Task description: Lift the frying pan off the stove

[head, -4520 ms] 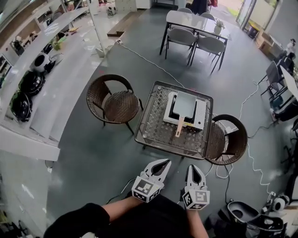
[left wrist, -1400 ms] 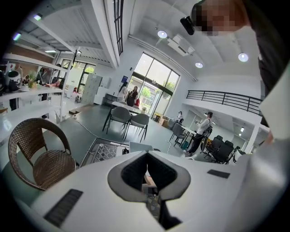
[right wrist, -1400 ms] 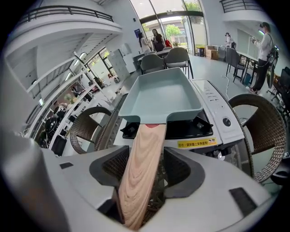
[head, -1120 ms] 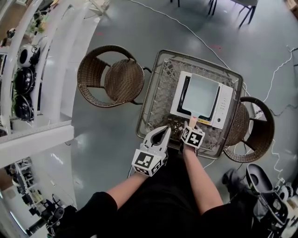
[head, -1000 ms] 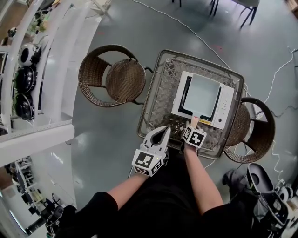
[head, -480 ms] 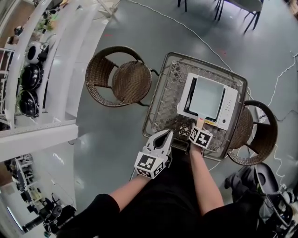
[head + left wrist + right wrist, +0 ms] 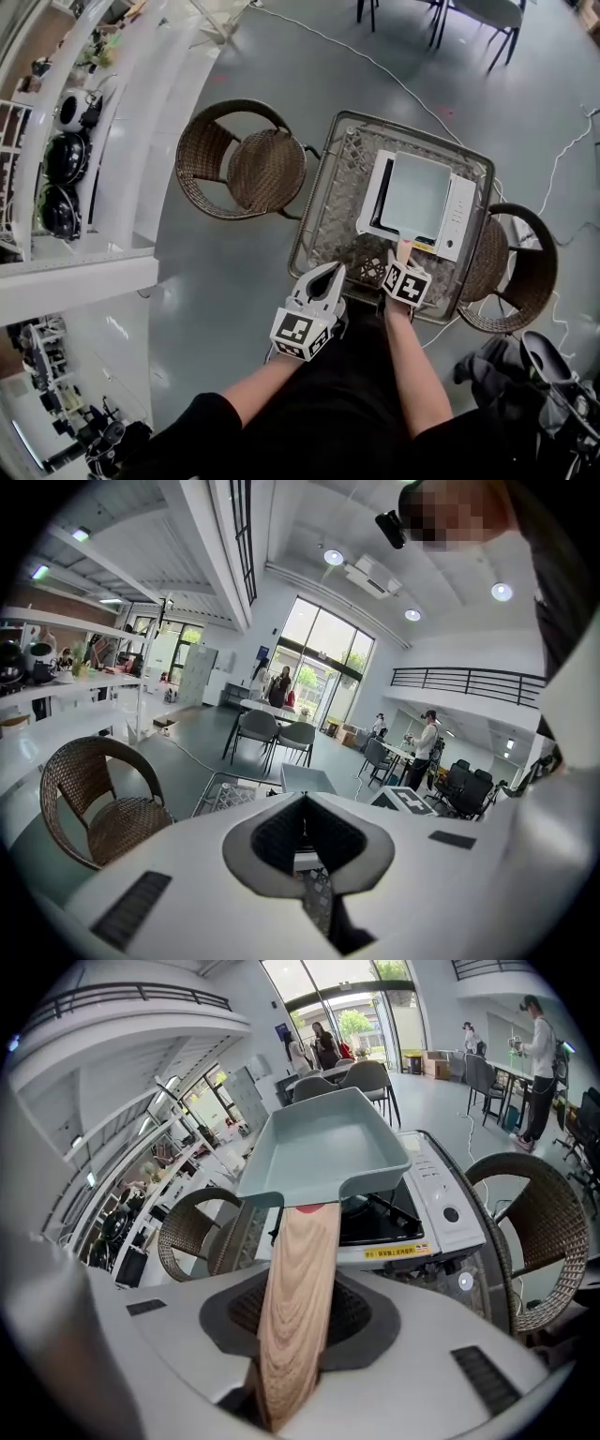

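Pale grey-blue square frying pan (image 7: pixel 323 1138) over the dark cooking surface of the white countertop stove (image 7: pixel 457 217). Its flat, light-grained wooden handle (image 7: pixel 295 1316) projects past the stove's front edge toward the operator. Whether the pan's base has already left the burner supports cannot be told from these views.

The right claw (image 7: pixel 403 270) is clamped on the wooden handle, the pads pressing its two broad sides well back from the pan body. This grip is presumably chosen because the handle is the only narrow part the jaws can span, and because it keeps the claw off the cooking surface.

The stove stands on a square glass-topped wicker desk (image 7: pixel 328 216), offset toward its right half.

The left claw (image 7: pixel 330 274) hangs just short of the desk's near edge, its jaws together on nothing. It takes no part in the lift and appears held back to leave the path clear.

Two brown round wicker chairs (image 7: pixel 248 159) flank the desk.
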A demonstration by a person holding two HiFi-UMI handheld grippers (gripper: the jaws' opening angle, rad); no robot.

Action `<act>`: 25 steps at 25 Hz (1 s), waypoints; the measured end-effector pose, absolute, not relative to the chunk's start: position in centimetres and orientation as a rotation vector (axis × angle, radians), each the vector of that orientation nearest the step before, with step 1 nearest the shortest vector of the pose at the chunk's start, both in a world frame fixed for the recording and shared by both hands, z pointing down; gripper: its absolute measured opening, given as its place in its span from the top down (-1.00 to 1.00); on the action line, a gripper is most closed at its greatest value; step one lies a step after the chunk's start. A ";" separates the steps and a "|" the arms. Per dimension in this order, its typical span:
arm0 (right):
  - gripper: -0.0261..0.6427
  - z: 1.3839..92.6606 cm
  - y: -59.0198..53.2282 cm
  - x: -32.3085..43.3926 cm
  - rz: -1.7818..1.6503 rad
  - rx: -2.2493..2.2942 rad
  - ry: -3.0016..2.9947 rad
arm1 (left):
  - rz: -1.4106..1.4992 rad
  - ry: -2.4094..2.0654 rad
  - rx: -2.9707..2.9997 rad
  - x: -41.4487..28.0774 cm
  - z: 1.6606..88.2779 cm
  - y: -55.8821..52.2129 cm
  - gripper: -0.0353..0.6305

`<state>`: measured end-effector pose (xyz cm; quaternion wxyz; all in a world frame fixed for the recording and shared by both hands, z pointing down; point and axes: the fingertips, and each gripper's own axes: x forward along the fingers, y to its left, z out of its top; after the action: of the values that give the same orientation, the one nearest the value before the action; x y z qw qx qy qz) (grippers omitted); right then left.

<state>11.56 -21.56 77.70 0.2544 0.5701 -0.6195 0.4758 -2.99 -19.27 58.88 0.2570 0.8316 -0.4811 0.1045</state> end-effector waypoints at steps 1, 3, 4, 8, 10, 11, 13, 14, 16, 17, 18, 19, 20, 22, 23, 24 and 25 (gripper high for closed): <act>0.58 77.0 -21.6 11.6 1.287 1.557 -1.696 | 0.284 -1.304 2.260 -2.9 58.8 -19.2 0.85; 0.58 75.6 -21.6 11.6 1.272 1.574 -1.724 | 0.286 -1.299 2.267 -2.8 58.7 -19.0 0.85; 0.58 75.0 -21.5 11.6 1.263 1.580 -1.739 | 0.287 -1.296 2.272 -2.7 58.6 -19.0 0.85; 0.58 72.5 -21.0 11.3 1.235 1.595 -1.802 | 0.270 -1.284 2.302 -2.3 57.8 -18.8 0.85; 0.58 70.9 -20.9 11.2 1.216 1.612 -1.831 | 0.256 -1.279 2.312 -2.1 57.3 -19.0 0.85; 0.58 70.1 -20.8 11.2 1.205 1.621 -1.843 | 0.251 -1.276 2.317 -2.0 57.0 -19.0 0.85; 0.58 68.2 -20.6 11.2 1.182 1.640 -1.869 | 0.241 -1.270 2.330 -1.7 56.3 -18.9 0.85; 0.58 67.3 -20.3 11.2 1.170 1.649 -1.883 | 0.236 -1.267 2.338 -1.5 55.8 -18.9 0.85; 0.58 65.3 -19.8 11.2 1.145 1.666 -1.911 | 0.228 -1.259 2.357 -1.1 55.0 -18.7 0.85; 0.58 64.5 -19.4 11.2 1.130 1.674 -1.926 | 0.225 -1.254 2.367 -0.9 54.7 -18.6 0.85; 0.58 63.6 -19.0 11.2 1.115 1.684 -1.942 | 0.223 -1.248 2.377 -0.7 54.5 -18.5 0.85; 0.58 62.8 -18.5 11.2 1.100 1.696 -1.958 | 0.225 -1.241 2.386 -0.4 54.4 -18.3 0.85; 0.58 62.0 -18.1 11.2 1.085 1.709 -1.974 | 0.232 -1.237 2.395 -0.3 54.4 -18.2 0.85; 0.58 60.3 -17.0 11.2 1.059 1.737 -2.001 | 0.260 -1.235 2.413 0.0 54.2 -17.9 0.85; 0.58 59.4 -16.5 11.2 1.046 1.752 -2.012 | 0.272 -1.232 2.420 0.2 54.0 -17.7 0.85; 0.58 58.7 -15.9 11.2 1.032 1.765 -2.020 | 0.277 -1.226 2.427 0.4 53.8 -17.5 0.85; 0.58 58.0 -15.3 11.3 1.017 1.776 -2.027 | 0.276 -1.217 2.432 0.5 53.6 -17.2 0.85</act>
<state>11.29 -15.30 58.00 0.1300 0.6113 -0.6977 0.3502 0.54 -17.20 53.59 0.2025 0.8713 -0.4359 0.0990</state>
